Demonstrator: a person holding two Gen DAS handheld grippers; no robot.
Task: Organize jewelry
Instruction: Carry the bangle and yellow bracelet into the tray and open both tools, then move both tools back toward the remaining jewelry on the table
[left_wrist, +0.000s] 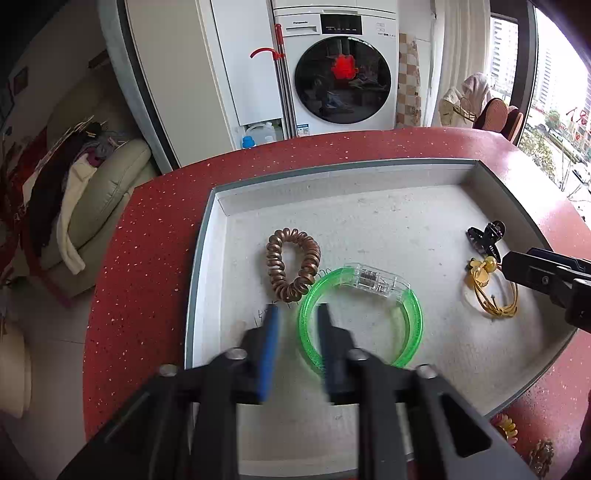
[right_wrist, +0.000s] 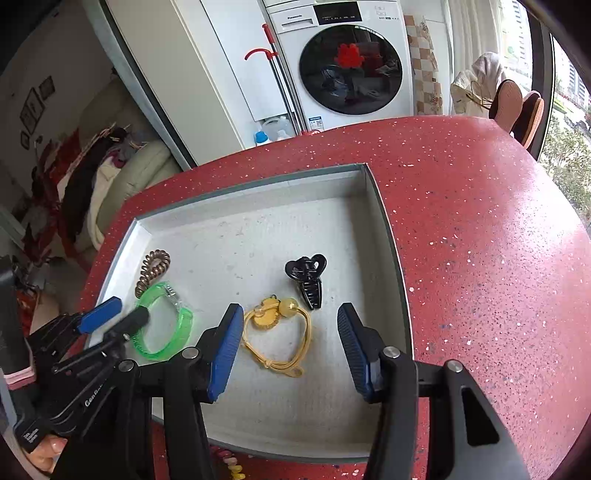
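Note:
A shallow grey tray (left_wrist: 369, 173) (right_wrist: 384, 221) lies on the red table. In it are a brown spiral hair tie (left_wrist: 293, 264) (right_wrist: 152, 271), a green translucent bracelet (left_wrist: 415, 314) (right_wrist: 181, 332) with a clear clasp, a yellow hair tie (left_wrist: 491, 288) (right_wrist: 280, 332) with beads, and a black claw clip (left_wrist: 485, 238) (right_wrist: 308, 277). My left gripper (left_wrist: 297, 317) (right_wrist: 118, 310) is open, its jaws straddling the bracelet's left rim. My right gripper (right_wrist: 290, 321) is open and empty above the yellow hair tie; its finger (left_wrist: 535, 273) shows in the left wrist view.
The red speckled table (right_wrist: 480, 240) extends to the right of the tray. Beaded items (left_wrist: 506, 428) (right_wrist: 229, 461) lie on the table by the tray's near edge. A washing machine (left_wrist: 340, 70), a sofa with clothes (left_wrist: 92, 192) and chairs (right_wrist: 517, 107) stand beyond the table.

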